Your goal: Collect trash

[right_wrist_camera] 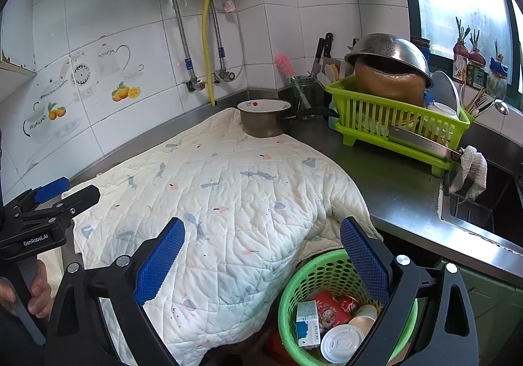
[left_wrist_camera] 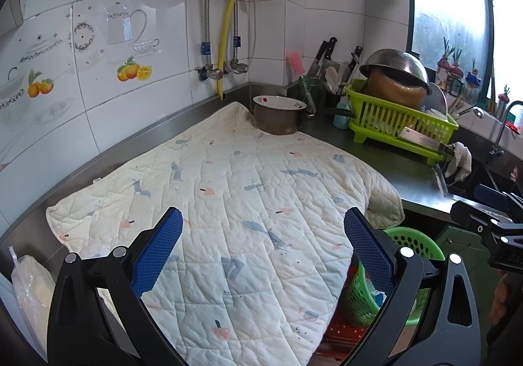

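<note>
Trash sits in a green perforated basket (right_wrist_camera: 327, 271) below the bench (right_wrist_camera: 392, 189) edge, at about five o'clock in the right wrist view: a small blue-and-white carton (right_wrist_camera: 307, 323), a red printed cup (right_wrist_camera: 330, 307), a red can (right_wrist_camera: 351, 302) and a white plastic cup lid (right_wrist_camera: 341, 341) lie inside together. Both tongs are spread wide and grip nothing. The right tongs (right_wrist_camera: 261, 263) hover over the basket rim and the hanging edge of a quilted white cloth (right_wrist_camera: 228, 202) that covers the bench. The left tongs (left_wrist_camera: 263, 251) hang above the same cloth, with the basket at four o'clock. At twelve o'clock a steel pot (right_wrist_camera: 264, 124) topped by a white bowl (right_wrist_camera: 263, 105) rests on the cloth's far corner; a lime dish rack (right_wrist_camera: 392, 117) stands at two o'clock.
</note>
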Demonstrator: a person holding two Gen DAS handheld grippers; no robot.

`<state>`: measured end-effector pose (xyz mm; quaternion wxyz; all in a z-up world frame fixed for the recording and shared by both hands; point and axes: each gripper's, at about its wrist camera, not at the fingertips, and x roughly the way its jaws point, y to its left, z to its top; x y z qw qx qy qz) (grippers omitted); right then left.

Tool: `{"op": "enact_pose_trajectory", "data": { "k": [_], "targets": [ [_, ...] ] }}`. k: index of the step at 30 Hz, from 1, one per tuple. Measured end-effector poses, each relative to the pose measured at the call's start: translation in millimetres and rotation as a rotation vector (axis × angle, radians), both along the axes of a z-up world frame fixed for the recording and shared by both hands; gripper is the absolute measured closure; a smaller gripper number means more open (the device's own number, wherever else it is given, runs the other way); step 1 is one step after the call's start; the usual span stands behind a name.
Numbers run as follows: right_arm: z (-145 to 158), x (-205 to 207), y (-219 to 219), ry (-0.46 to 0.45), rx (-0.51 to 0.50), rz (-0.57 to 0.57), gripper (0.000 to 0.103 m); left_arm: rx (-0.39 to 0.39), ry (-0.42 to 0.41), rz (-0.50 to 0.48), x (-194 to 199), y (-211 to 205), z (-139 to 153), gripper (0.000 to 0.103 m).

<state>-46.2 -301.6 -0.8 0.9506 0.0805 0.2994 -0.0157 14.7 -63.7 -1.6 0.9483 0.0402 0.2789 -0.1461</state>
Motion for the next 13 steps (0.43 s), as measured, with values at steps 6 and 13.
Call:
{"op": "enact_pose_trajectory", "data": {
  "k": [6, 13],
  "targets": [
    [0.0, -1.0, -0.6, 0.001, 0.002, -0.002, 0.010, -0.003, 0.001, -0.004, -0.3, -1.1, 1.5, 0.005],
    [0.4, -1.6, -0.2, -0.002, 0.004, -0.002, 0.010, -0.002, -0.002, 0.000, -1.0, -1.3, 1.4, 0.005]
  ]
}}
